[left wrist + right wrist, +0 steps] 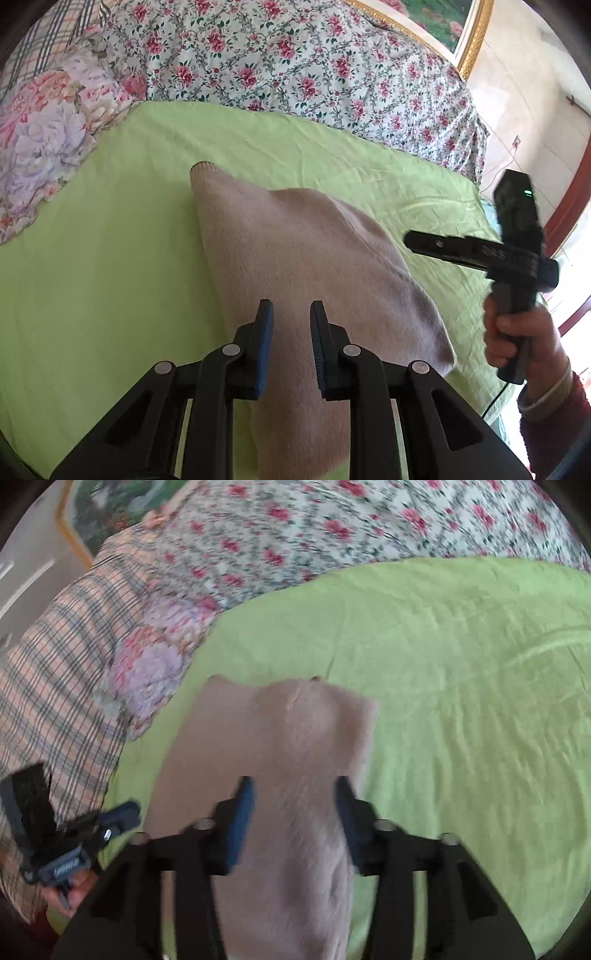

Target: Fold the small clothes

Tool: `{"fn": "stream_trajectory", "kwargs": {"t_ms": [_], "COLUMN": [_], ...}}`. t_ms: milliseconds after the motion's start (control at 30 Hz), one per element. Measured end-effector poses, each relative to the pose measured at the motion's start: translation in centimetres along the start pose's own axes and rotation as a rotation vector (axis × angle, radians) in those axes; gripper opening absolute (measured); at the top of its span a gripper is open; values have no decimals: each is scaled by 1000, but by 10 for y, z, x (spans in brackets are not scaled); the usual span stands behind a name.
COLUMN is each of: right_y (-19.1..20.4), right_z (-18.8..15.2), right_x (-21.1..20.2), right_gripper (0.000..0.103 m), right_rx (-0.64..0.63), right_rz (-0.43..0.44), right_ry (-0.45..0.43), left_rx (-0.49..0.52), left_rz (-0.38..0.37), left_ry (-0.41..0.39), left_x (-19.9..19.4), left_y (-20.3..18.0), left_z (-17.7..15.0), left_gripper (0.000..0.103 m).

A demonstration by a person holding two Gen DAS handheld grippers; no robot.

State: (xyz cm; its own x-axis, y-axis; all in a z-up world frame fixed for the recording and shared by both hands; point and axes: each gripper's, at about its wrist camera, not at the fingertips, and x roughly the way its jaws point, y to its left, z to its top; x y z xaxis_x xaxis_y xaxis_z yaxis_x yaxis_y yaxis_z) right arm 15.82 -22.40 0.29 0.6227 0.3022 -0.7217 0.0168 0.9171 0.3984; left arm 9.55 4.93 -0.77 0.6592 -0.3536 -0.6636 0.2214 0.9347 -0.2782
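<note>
A folded beige garment [295, 266] lies at the centre of both views on the green sheet [92, 277]. The left gripper [291, 317] hangs above its lower part, jaws slightly apart and gripping nothing. The right gripper [295, 797] (its view blurred) has jaws spread wide, also empty, over the cloth.

**Both grippers apart, jaws parted**

The left gripper [291, 314] points downward, its blue pads narrowly apart, gripping nothing. The right gripper [293, 794] stands wider, pads clear. A hand [517, 332] in a red sleeve grips the right handle.
</note>
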Motion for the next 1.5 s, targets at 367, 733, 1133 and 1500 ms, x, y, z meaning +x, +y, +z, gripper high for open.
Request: {"fn": "stream_trajectory", "kwargs": {"t_ms": [367,733,1133,1500], "right_y": [-34,18,0,45], "right_z": [31,30,10,-53], "right_x": [24,27,75,-1], "right_gripper": [8,15,11,15], "right_rx": [97,-69,8,-93], "right_rz": [99,4,59,111], "right_ry": [-51,-7,98,81], "left_rx": [-4,7,6,4], "left_rz": [10,-17,82,-51], "left_ry": [4,7,131,27], "left_x": [19,46,104,-1], "left_y": [5,16,36,10], "left_z": [18,47,56,-7], "left_gripper": [32,38,27,26]}}
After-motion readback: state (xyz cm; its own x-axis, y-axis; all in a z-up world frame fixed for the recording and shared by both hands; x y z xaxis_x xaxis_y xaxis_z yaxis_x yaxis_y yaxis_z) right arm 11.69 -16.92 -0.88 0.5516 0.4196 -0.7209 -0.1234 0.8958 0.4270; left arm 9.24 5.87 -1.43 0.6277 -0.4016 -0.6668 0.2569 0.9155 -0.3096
